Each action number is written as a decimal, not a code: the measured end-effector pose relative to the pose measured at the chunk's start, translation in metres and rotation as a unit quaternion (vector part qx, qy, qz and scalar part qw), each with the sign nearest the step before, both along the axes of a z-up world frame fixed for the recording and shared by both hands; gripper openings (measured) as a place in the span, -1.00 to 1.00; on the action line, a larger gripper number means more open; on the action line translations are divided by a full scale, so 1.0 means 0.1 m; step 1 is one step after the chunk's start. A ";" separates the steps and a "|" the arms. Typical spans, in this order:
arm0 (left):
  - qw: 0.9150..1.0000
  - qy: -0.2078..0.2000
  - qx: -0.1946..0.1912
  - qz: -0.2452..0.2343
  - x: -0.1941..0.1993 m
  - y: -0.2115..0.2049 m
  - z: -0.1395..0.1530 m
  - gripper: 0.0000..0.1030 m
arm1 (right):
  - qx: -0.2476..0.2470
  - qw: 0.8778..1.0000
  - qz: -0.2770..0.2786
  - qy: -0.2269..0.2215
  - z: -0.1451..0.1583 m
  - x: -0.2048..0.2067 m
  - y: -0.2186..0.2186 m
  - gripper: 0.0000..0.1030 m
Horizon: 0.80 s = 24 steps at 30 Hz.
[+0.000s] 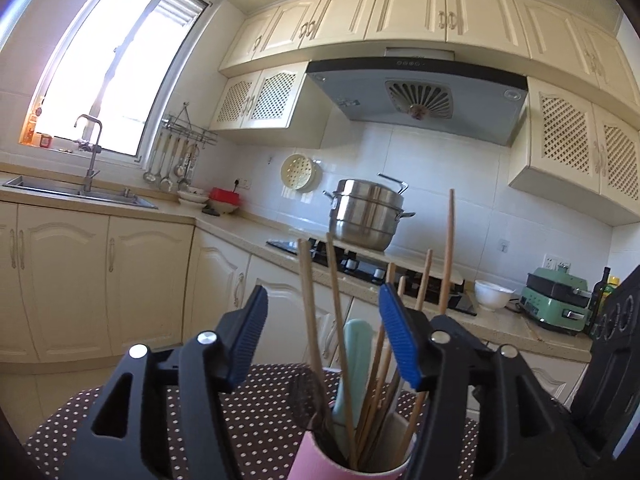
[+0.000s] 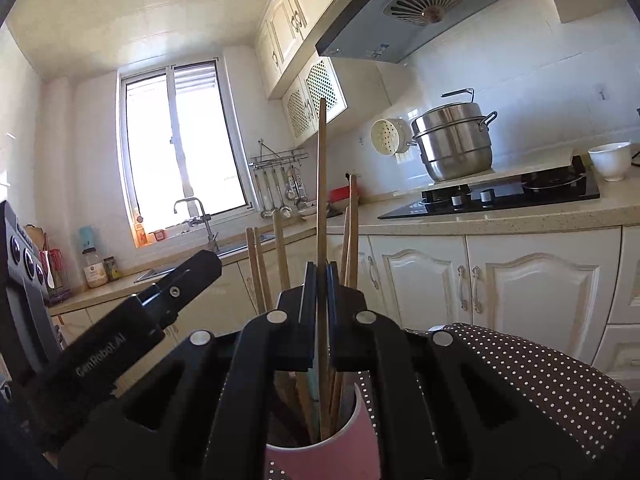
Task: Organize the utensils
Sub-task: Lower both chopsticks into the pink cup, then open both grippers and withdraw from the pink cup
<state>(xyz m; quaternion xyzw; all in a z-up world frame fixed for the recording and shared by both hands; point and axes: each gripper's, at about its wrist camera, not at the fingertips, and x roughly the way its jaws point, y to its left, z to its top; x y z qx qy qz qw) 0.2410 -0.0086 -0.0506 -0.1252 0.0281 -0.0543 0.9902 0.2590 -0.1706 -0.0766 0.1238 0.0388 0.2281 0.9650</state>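
The step in hand looks like seating a long wooden chopstick (image 2: 322, 184) in the pink cup (image 2: 320, 460), which stands on the polka-dot cloth (image 2: 540, 372) and already holds a bundle of wooden chopsticks (image 1: 376, 364) and a pale green utensil (image 1: 354, 360). The right gripper (image 2: 320, 312) sits directly above the cup, its jaws pressed together on the chopstick, whose lower end appears to run down into the cup among the others. The left gripper (image 1: 324, 340) hovers over the same cup with its jaws wide apart, straddling the bundle and gripping nothing. The next move probably calls for the right jaws to part so the stick drops in, then a straight lift away. The upright sticks crowd both sets of fingers and could be knocked or tip the cup. Beyond the cup stand the stove (image 2: 500, 196) and a steel pot (image 2: 456, 140).
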 end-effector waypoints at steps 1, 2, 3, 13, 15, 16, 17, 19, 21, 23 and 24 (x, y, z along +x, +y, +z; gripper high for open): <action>1.000 0.006 0.002 0.003 -0.01 0.02 0.00 0.22 | -0.003 1.000 0.000 0.001 0.00 -0.02 0.01 -0.90; 1.000 0.011 0.004 0.006 -0.01 0.03 -0.01 0.24 | -0.006 1.000 0.000 0.002 0.00 -0.03 0.02 -0.90; 1.000 0.015 0.006 0.007 -0.01 0.04 -0.01 0.24 | -0.008 1.000 0.000 0.002 0.00 -0.05 0.03 -0.90; 0.998 0.034 0.050 0.037 -0.15 0.07 -0.03 0.33 | -0.047 0.999 -0.009 0.011 -0.06 -0.19 0.15 -0.89; 0.997 0.031 0.054 0.039 -0.20 0.07 -0.02 0.33 | -0.049 0.999 -0.011 0.013 -0.07 -0.22 0.16 -0.89; 0.997 0.029 0.057 0.041 -0.23 0.08 -0.02 0.33 | -0.051 0.998 -0.014 0.015 -0.07 -0.23 0.16 -0.89; 0.997 0.028 0.059 0.041 -0.24 0.08 -0.01 0.34 | -0.052 0.998 -0.017 0.017 -0.07 -0.24 0.17 -0.89; 0.997 0.028 0.064 0.044 -0.28 0.08 0.01 0.35 | -0.053 0.998 -0.021 0.018 -0.07 -0.25 0.17 -0.89; 0.996 0.029 0.067 0.049 -0.30 0.09 0.02 0.36 | -0.058 0.998 -0.021 0.021 -0.07 -0.27 0.17 -0.89; 0.996 0.032 0.065 0.053 -0.33 0.11 0.02 0.37 | -0.060 0.998 -0.024 0.023 -0.07 -0.29 0.18 -0.89; 0.996 0.034 0.063 0.052 -0.34 0.12 0.02 0.38 | -0.060 0.998 -0.024 0.023 -0.07 -0.29 0.17 -0.89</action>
